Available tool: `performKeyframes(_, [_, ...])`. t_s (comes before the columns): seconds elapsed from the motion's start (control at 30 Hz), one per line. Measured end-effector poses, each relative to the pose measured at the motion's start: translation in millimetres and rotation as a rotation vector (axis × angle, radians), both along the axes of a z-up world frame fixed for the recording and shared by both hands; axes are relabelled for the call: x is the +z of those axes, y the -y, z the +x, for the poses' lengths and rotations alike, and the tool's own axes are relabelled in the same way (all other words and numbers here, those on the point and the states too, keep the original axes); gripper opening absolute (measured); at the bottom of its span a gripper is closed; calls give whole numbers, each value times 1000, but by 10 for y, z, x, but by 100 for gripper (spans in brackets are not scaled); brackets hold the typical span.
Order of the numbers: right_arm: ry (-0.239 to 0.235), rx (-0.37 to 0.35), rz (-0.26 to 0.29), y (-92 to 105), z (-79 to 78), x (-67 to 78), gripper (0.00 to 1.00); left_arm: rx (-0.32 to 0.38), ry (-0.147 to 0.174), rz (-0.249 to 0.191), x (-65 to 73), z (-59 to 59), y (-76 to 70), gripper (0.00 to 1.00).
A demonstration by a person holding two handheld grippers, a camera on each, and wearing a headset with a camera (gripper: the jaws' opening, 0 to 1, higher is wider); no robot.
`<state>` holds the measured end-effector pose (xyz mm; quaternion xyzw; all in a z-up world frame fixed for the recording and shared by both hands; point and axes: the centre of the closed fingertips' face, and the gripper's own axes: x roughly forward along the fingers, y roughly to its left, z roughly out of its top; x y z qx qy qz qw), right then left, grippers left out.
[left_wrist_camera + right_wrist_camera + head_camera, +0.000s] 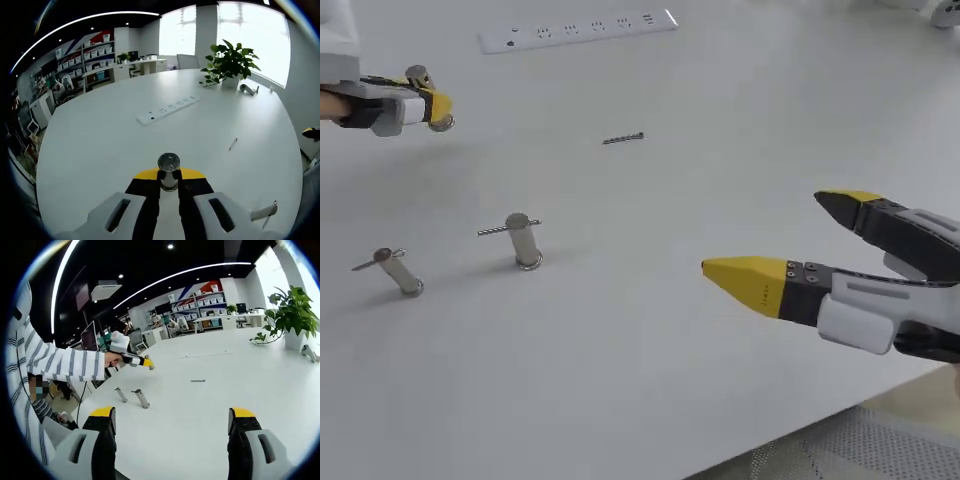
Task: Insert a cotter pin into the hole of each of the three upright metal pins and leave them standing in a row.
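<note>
My left gripper (pixel 438 108) hovers at the far left, above the table, shut on a bare metal pin (pixel 169 170) held between its yellow-tipped jaws. Two metal pins stand on the white table (pixel 650 330): one (pixel 523 242) with a cotter pin through its top, and another (pixel 398 270) to its left, also with a cotter pin through it. A loose cotter pin (pixel 623 139) lies farther back, also visible from the left gripper (pixel 233 144). My right gripper (pixel 762 232) is open and empty at the near right; in its own view (pixel 172 415) the jaws stand wide apart.
A white power strip (pixel 578 29) lies along the far side of the table. A potted plant (pixel 230 62) stands at the far edge. A person's striped sleeve (pixel 65 365) reaches in from the left, holding the left gripper (pixel 135 360). The table's near edge (pixel 820 425) runs below the right gripper.
</note>
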<state>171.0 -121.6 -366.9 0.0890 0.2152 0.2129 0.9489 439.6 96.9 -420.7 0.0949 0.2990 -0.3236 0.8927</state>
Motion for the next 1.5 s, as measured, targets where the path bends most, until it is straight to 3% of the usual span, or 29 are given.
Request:
performKeyframes(0.07, [6, 10, 6, -32, 1, 12, 92, 15, -30, -13, 67, -72, -14, 9])
performKeyframes(0.17, [15, 27, 16, -87, 7, 32, 92, 20, -28, -15, 154, -186, -24, 9])
performKeyframes(0.3, [35, 48, 30, -144, 6, 86, 92, -7, 18, 49, 314, -432, -41, 9])
performKeyframes(0.4, [50, 60, 39, -174, 4, 141, 92, -4, 18, 3, 465, -682, 8, 9])
performKeyframes(0.43, [53, 64, 40, -181, 4, 151, 92, -7, 25, 10, 490, -750, 25, 9])
performKeyframes(0.47, [56, 70, 41, -191, 2, 161, 92, -27, 63, 37, 539, -835, 49, 9])
performKeyframes(0.7, [74, 103, 43, -233, -26, 229, 91, -27, 58, -11, 649, -1397, 256, 9])
performKeyframes(0.77, [75, 112, 42, -236, -43, 238, 91, -21, 37, -35, 653, -1501, 279, 9])
performKeyframes(0.8, [76, 116, 42, -237, -50, 242, 91, 19, 19, -62, 657, -1540, 275, 9])
performKeyframes(0.93, [75, 130, 43, -239, -85, 248, 91, 60, 24, -73, 686, -1701, 232, 9])
performKeyframes(1.07, [70, 149, 42, -250, -106, 237, 91, 170, 7, -130, 695, -1838, 141, 9])
performKeyframes(1.17, [61, 174, 40, -274, -117, 221, 91, 194, 2, -107, 625, -1955, 99, 9])
performKeyframes(1.27, [52, 200, 37, -311, -118, 209, 91, 215, -25, -60, 490, -2089, 79, 9])
performKeyframes(1.5, [45, 241, 36, -363, -113, 203, 91, 278, -54, -60, 286, -2252, 94, 9])
